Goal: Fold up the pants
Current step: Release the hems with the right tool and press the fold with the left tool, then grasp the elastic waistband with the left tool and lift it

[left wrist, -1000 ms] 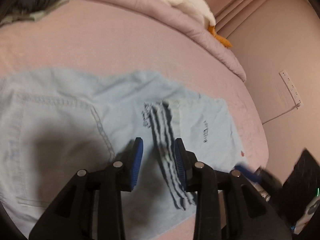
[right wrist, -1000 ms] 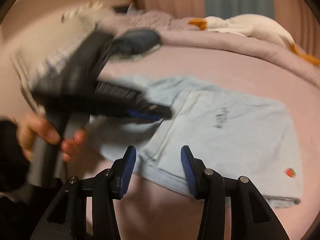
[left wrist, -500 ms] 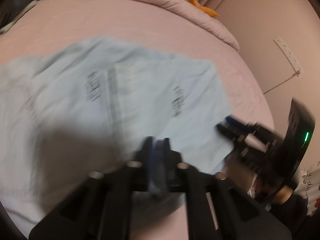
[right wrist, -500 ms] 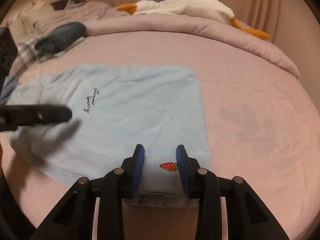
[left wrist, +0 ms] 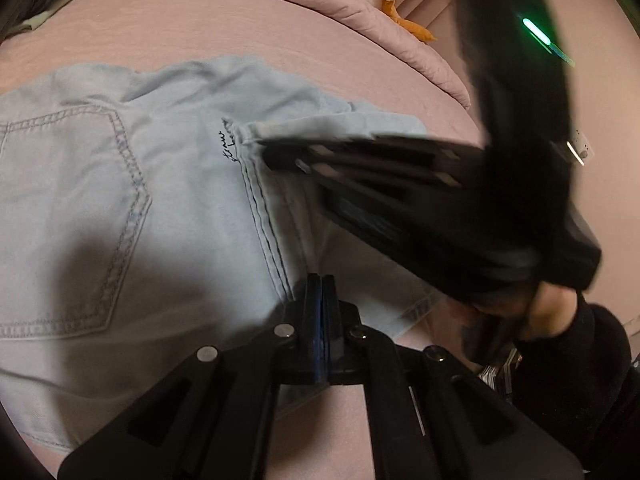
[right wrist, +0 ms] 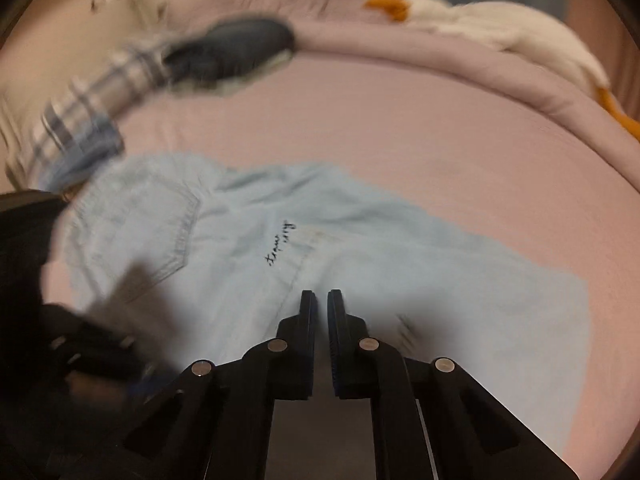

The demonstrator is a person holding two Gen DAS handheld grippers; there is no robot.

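Note:
Light blue denim pants (left wrist: pixel 132 208) lie on a pink bed; a back pocket (left wrist: pixel 68 220) shows at left and a leg hem is folded over the seat. My left gripper (left wrist: pixel 321 284) is shut at the near edge of the folded hem, seemingly on the fabric. My right gripper (right wrist: pixel 322 298) is nearly shut over the pants (right wrist: pixel 360 256) near the black lettering (right wrist: pixel 280 246); whether fabric sits between its pads is unclear. In the left wrist view the right gripper (left wrist: pixel 288 160) reaches in blurred from the right, over the fold.
The pink bed sheet (right wrist: pixel 400 128) surrounds the pants. A white goose plush (right wrist: pixel 500 24) lies on the rolled duvet at the back. Dark and plaid clothes (right wrist: pixel 192 56) are piled at the far left. A wall and socket strip are at right (left wrist: pixel 580 148).
Both grippers closed from open. The right gripper swung from the strawberry-marked corner to the left, over the pants' middle. The leg end has come over onto the seat.

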